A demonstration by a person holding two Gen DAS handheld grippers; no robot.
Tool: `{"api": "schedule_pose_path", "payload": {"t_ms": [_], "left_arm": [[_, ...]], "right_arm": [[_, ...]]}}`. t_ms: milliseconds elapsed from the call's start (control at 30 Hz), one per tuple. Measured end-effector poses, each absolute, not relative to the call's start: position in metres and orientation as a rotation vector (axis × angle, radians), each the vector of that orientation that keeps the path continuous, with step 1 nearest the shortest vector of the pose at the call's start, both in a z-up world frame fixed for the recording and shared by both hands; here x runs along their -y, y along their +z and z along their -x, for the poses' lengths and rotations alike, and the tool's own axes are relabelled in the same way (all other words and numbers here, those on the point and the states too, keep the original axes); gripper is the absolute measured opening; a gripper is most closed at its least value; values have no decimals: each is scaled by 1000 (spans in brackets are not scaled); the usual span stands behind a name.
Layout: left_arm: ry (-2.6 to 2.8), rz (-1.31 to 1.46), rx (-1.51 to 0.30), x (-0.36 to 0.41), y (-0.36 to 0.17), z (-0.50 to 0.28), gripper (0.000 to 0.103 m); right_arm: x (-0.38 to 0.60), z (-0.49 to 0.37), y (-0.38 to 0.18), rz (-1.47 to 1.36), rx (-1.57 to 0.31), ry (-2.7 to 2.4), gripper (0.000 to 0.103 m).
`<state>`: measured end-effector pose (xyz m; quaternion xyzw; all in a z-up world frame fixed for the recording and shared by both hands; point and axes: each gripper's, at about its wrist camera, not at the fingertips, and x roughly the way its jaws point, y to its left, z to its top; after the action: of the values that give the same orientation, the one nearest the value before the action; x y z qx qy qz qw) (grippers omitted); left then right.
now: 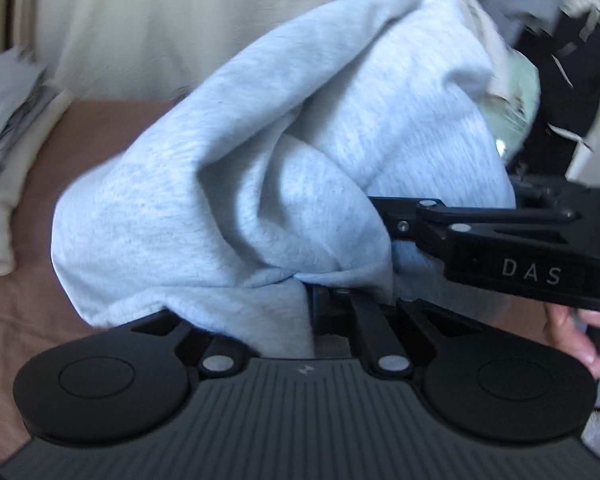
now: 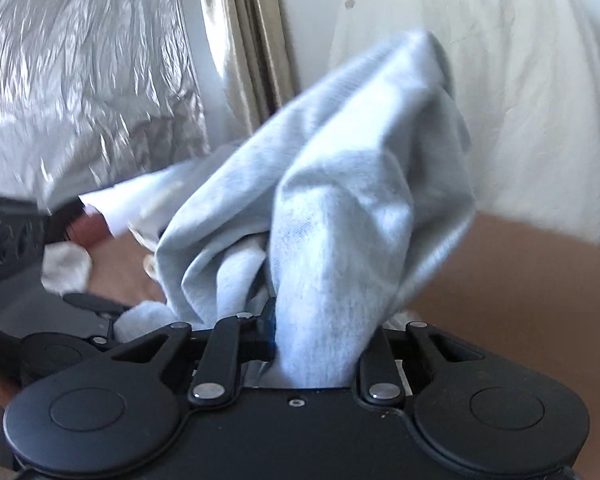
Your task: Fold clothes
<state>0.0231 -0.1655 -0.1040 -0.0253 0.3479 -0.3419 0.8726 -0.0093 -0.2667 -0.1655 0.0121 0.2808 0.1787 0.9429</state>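
Grey garment (image 1: 260, 184) bunched | left tool (image 1: 332, 300) clamped on it | right tool (image 2: 320, 344) gripping it, angled downward

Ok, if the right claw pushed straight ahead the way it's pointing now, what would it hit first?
The light grey garment it already grips: the right claw is shut on bunched fabric that fills the line ahead. Past that, probably the cream sheet beyond the brown surface, though depth is unclear.

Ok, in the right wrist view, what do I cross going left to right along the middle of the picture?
Crinkled silver plastic sheet → beige pleated curtain → bunched light grey fleece garment, pinched in the right gripper → white cloth backdrop above the brown bed sheet.
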Motion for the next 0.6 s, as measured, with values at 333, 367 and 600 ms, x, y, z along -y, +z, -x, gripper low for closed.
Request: {"api": "schedule_pose_path", "payload": {"t_ms": [333, 367, 600], "left_arm": [[-642, -261, -529, 265, -96, 86, 4], [-579, -336, -512, 273, -97, 86, 4], [-386, -470, -384, 285, -59, 76, 4]], "right_arm": [[388, 98, -168, 6, -466, 250, 20], [400, 100, -171, -17, -458, 224, 19], [453, 97, -168, -95, -489, 136, 17]]}}
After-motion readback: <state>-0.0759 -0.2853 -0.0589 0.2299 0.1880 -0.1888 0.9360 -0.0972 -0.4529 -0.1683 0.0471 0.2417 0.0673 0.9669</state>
